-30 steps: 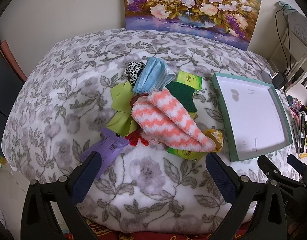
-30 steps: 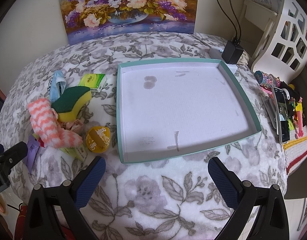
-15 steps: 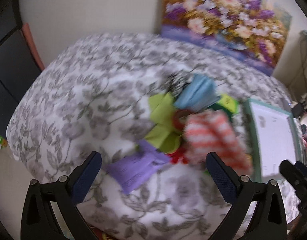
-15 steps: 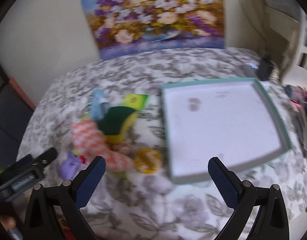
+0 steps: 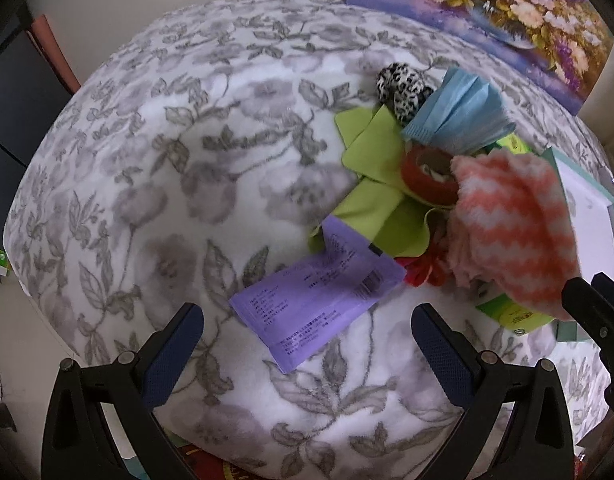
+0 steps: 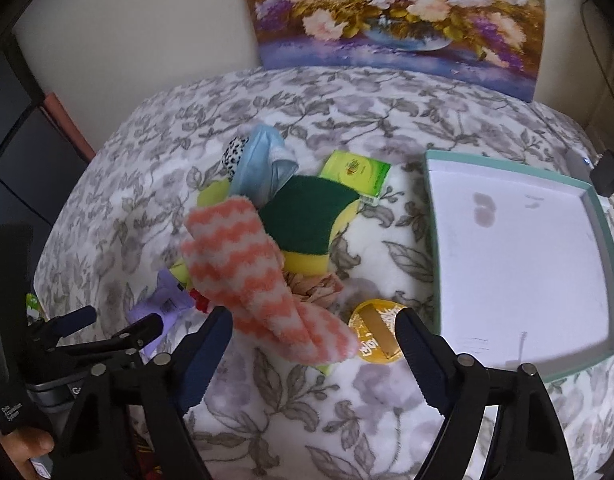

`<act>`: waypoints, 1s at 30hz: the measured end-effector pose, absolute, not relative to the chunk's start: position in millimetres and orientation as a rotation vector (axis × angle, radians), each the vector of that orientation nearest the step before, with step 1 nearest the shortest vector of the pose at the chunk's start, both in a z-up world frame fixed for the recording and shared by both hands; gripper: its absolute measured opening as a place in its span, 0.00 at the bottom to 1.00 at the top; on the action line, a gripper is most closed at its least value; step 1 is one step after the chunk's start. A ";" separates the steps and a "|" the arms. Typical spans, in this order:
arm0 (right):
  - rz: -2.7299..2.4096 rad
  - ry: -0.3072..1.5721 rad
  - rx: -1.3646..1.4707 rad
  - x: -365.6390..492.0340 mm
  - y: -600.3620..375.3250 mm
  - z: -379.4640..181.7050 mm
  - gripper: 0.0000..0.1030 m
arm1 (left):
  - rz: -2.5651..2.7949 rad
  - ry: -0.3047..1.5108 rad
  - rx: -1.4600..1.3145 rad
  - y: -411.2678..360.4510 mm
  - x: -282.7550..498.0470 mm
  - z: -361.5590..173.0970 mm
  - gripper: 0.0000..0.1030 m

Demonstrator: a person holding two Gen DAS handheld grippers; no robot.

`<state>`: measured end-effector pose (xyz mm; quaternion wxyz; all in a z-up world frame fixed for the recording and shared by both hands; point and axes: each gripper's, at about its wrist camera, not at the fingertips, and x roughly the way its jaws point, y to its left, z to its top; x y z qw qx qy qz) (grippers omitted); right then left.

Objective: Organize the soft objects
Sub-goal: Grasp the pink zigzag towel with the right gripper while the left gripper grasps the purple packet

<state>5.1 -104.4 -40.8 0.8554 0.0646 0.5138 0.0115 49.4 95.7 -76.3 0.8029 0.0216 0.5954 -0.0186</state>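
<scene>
Both wrist cameras look steeply down, close over the floral blanket (image 5: 155, 184). The left view holds the purple packet (image 5: 319, 296) near centre, the striped sock (image 5: 511, 232) at 3 o'clock. The right view shares that sock (image 6: 251, 280), centred, with the teal-rimmed tray (image 6: 603, 240) at 3 o'clock.

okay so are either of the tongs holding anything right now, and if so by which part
Nothing is held. The left tongs hang open over the purple packet. The right tongs are closing around the striped sock's near end, pads not yet pressing.
</scene>
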 end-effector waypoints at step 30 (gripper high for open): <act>0.045 1.091 0.047 12.3 -85.2 -49.7 0.08 | -0.062 1.306 0.115 79.2 54.3 -89.3 0.29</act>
